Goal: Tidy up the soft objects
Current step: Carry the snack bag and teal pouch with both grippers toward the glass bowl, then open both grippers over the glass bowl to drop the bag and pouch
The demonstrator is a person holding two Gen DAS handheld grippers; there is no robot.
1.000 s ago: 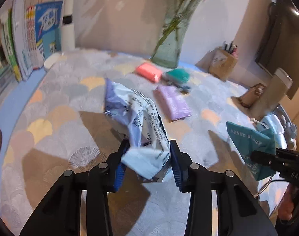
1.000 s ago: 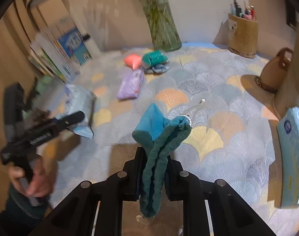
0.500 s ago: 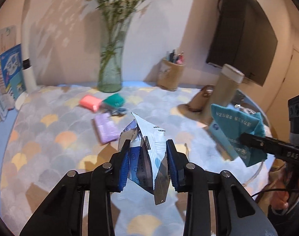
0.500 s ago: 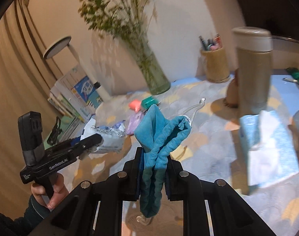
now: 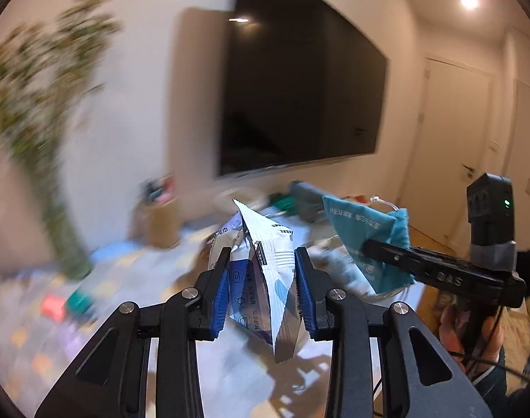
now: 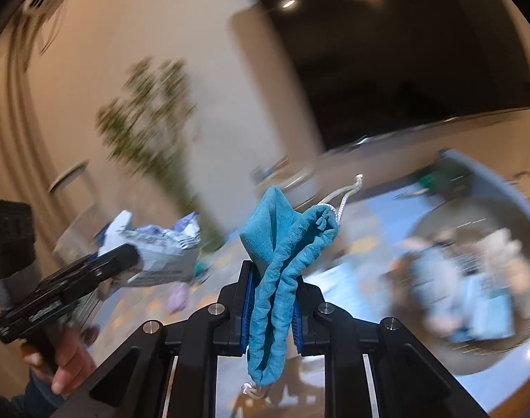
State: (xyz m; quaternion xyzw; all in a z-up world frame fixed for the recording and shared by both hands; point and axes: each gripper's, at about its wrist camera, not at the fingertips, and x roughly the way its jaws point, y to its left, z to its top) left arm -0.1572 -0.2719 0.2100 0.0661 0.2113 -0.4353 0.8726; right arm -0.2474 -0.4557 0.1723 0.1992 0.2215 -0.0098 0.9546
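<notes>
1. Left wrist view: the left gripper (image 5: 261,287) is clamped on a crinkled white-and-blue packet (image 5: 261,271), held in the air above the patterned table (image 5: 31,341). To its right, the right gripper (image 5: 373,249) carries a teal drawstring pouch (image 5: 366,233). The background is blurred (a dark screen hangs on the wall).

2. Right wrist view: the right gripper (image 6: 272,308) is clamped on the teal drawstring pouch (image 6: 282,244), its white cord trailing. A round bin (image 6: 474,278) holding soft items lies just right. The left gripper (image 6: 125,254) holds the packet (image 6: 160,250) at left.

3. Judgement: this looks like the carry step; next, each item needs positioning over the bin before release.
</notes>
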